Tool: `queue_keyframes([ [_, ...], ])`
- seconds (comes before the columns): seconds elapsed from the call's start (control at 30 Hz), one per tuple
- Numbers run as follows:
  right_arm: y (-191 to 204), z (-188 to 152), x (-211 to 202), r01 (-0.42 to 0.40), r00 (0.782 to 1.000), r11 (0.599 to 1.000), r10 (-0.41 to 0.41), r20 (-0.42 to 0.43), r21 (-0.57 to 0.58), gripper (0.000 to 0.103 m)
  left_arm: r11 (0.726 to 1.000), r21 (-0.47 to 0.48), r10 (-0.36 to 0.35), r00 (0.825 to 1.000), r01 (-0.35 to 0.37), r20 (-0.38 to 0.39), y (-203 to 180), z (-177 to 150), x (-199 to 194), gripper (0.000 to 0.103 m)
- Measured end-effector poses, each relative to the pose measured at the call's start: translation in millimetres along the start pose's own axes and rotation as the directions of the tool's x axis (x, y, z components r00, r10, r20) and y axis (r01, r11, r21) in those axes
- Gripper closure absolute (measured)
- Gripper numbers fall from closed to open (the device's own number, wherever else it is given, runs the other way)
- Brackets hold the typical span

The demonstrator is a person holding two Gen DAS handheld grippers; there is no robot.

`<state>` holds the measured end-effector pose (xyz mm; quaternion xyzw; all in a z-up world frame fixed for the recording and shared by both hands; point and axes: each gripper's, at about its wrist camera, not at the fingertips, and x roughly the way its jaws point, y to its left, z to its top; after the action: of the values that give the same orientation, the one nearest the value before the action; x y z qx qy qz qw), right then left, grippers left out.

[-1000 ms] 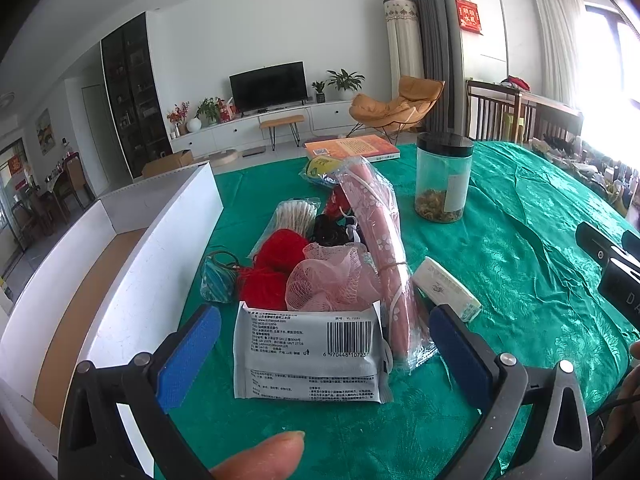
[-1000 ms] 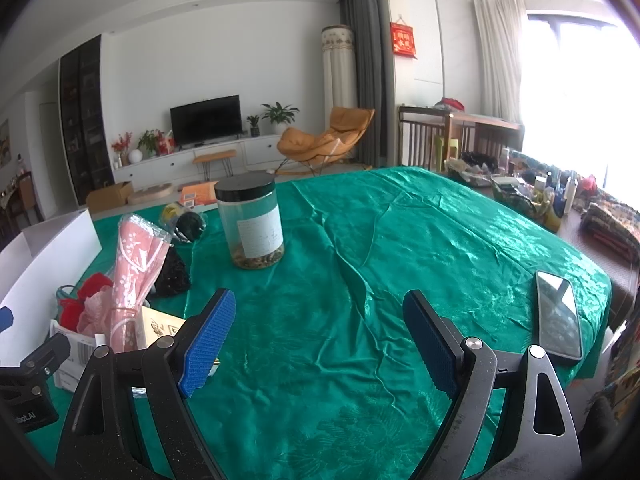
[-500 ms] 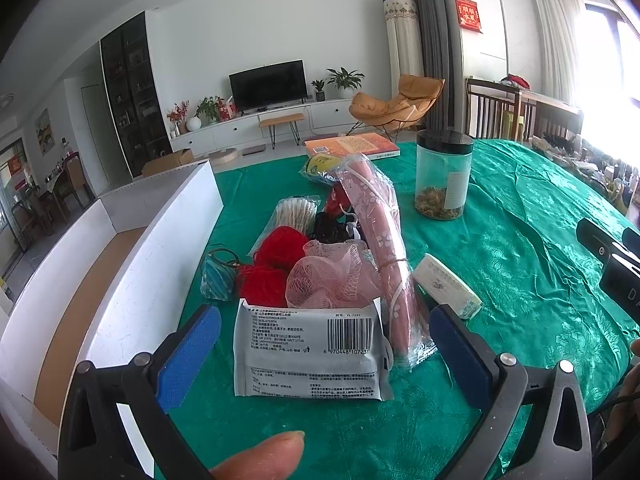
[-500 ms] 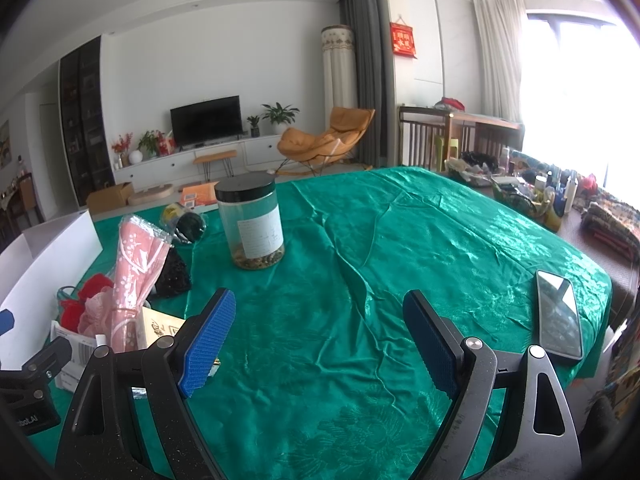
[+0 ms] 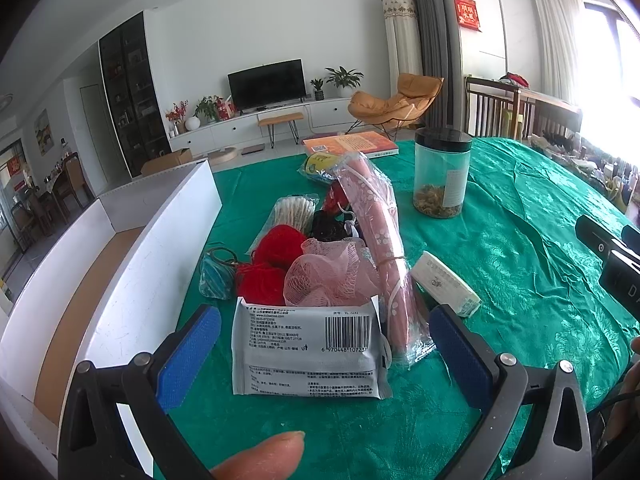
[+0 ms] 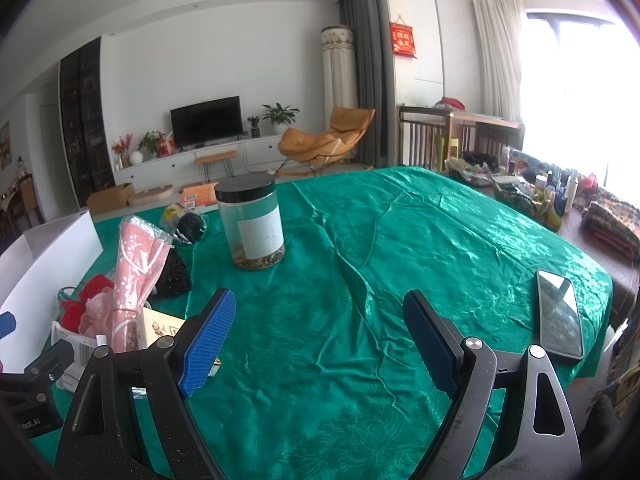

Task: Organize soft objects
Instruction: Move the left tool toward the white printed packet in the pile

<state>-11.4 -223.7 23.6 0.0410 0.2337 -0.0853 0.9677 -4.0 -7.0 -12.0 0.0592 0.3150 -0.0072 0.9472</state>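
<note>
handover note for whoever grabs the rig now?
Left gripper: open, empty, lined up on the white wipes pack.
Right gripper: open, empty, over bare green tablecloth.
Soft things are piled behind the pack: pink bath pouf, red yarn, pink wrapped bundle.
White box, left of the pile, shows nothing inside.
Done: nothing sorted. Left: everything.

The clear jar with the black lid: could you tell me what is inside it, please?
The jar holds a shallow layer of brownish, dried-looking bits at the bottom; the rest looks empty. A white label covers part of the wall, and what the bits are cannot be told.
</note>
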Motion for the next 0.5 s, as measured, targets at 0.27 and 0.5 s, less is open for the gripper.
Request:
queue_keyframes([
  [0.27, 0.0, 0.0, 0.0, -0.001, 1.000, 1.000, 0.001, 0.000, 0.001, 0.015, 1.000, 0.003, -0.002, 1.000, 0.002, -0.001, -1.2, -0.9, -0.6, 0.000],
  [0.5, -0.1, -0.2, 0.3, -0.002, 1.000, 1.000, 0.002, -0.001, 0.002, 0.015, 1.000, 0.006, -0.004, 1.000, 0.004, -0.007, -2.3, -2.1, -0.1, 0.000],
])
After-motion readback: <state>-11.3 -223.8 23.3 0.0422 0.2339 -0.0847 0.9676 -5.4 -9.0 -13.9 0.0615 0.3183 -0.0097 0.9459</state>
